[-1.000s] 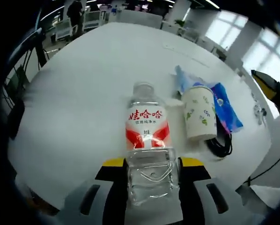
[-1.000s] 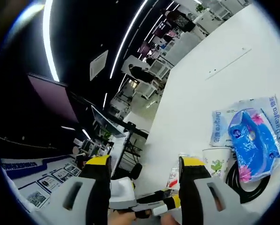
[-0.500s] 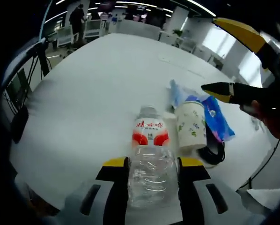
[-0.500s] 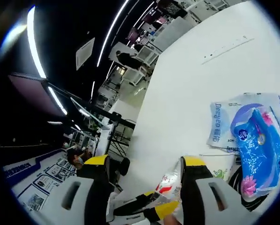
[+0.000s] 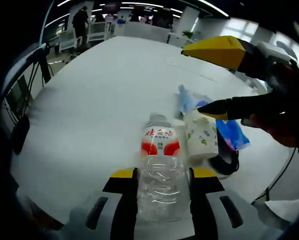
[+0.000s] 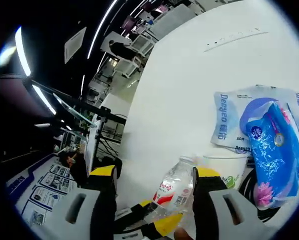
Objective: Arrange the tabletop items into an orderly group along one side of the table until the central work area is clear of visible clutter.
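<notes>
Two grippers in play: left gripper has its jaws clamped on a clear water bottle, upright on the white counter just beside a paper cup. Right gripper, jaws wide w/ nothing between, hovers above cup & blue tissue packs.

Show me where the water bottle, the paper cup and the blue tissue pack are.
water bottle (image 5: pixel 160 141), left gripper view, on its red and white label.
paper cup (image 5: pixel 201 138), left gripper view, on its printed side wall.
blue tissue pack (image 6: pixel 275 152), right gripper view, on the middle of the wrapper.
</notes>
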